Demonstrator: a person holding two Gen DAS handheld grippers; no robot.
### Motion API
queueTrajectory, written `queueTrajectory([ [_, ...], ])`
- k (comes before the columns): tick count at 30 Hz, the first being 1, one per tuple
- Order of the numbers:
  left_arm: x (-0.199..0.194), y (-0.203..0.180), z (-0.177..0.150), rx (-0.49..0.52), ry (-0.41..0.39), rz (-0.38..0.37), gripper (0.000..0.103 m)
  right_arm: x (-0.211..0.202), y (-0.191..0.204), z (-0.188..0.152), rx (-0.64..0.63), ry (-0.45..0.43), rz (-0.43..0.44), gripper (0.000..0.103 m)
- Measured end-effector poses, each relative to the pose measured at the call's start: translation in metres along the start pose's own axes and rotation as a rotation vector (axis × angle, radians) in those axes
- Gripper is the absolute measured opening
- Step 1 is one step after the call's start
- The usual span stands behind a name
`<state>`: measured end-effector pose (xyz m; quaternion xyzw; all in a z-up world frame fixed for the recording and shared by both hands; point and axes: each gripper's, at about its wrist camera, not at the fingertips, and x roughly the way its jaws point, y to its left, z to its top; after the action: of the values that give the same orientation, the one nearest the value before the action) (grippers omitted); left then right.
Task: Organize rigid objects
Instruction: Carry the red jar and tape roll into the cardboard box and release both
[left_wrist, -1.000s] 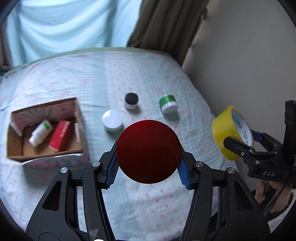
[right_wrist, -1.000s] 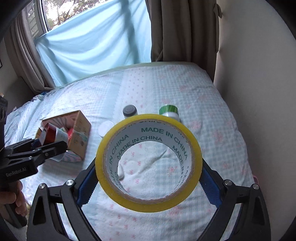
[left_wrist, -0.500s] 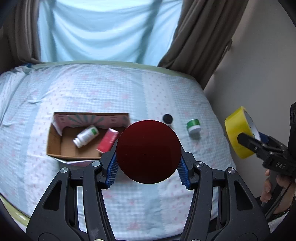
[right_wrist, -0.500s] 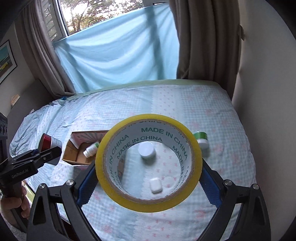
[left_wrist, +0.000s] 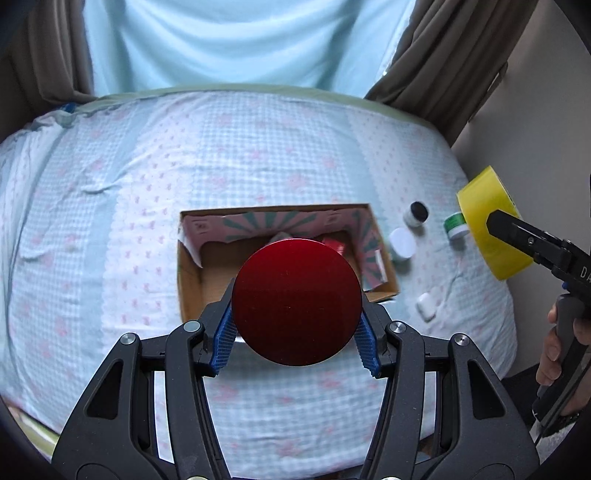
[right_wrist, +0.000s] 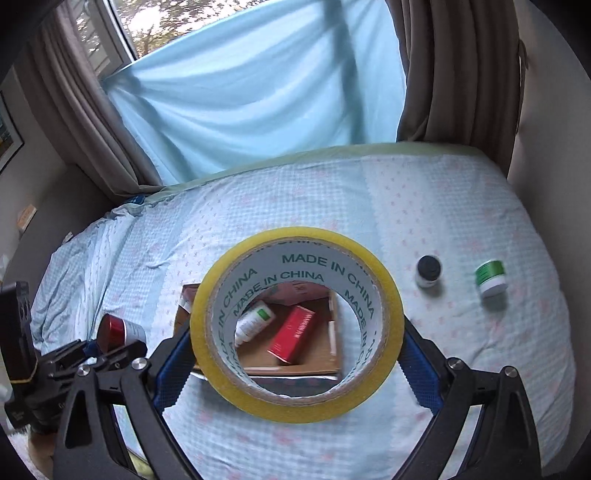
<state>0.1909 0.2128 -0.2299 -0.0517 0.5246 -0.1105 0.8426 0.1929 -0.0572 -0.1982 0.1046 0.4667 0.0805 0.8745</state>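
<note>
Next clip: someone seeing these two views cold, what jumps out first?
The yellow tape roll clamped in the right gripper fills the right wrist view, with the cardboard box visible through its core. In the left wrist view, the red-lidded jar held by the left gripper hangs above that box on the bed.

A cardboard box (left_wrist: 190, 266) sits on the bed (left_wrist: 110, 184), with a bottle (right_wrist: 255, 320) and a carton (right_wrist: 291, 334) lying side by side inside it. To the box's right stand three jars (left_wrist: 402, 243), with a small case (left_wrist: 426, 305) nearer.
</note>
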Motion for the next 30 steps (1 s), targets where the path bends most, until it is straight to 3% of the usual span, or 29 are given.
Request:
queueTrajectory([
  [6, 0.046, 0.035, 0.011, -0.001, 0.067, -0.026, 0.051, 0.059, 0.032, -0.002, 0.040, 0.079, -0.026, 0.096],
  [10, 0.074, 0.048, 0.018, -0.019, 0.095, -0.023, 0.051, 0.093, 0.046, -0.004, -0.011, 0.143, -0.037, 0.096],
  [14, 0.100, 0.059, 0.024, -0.047, 0.132, -0.020, 0.051, 0.127, 0.060, -0.006, -0.142, 0.192, -0.039, 0.096],
  [26, 0.184, 0.079, 0.050, 0.002, 0.221, 0.018, 0.051, 0.217, 0.087, -0.036, -0.510, 0.327, 0.008, 0.096],
  [30, 0.204, 0.080, 0.055, 0.016, 0.247, 0.020, 0.051, 0.231, 0.093, -0.048, -0.624, 0.333, 0.035, 0.096],
])
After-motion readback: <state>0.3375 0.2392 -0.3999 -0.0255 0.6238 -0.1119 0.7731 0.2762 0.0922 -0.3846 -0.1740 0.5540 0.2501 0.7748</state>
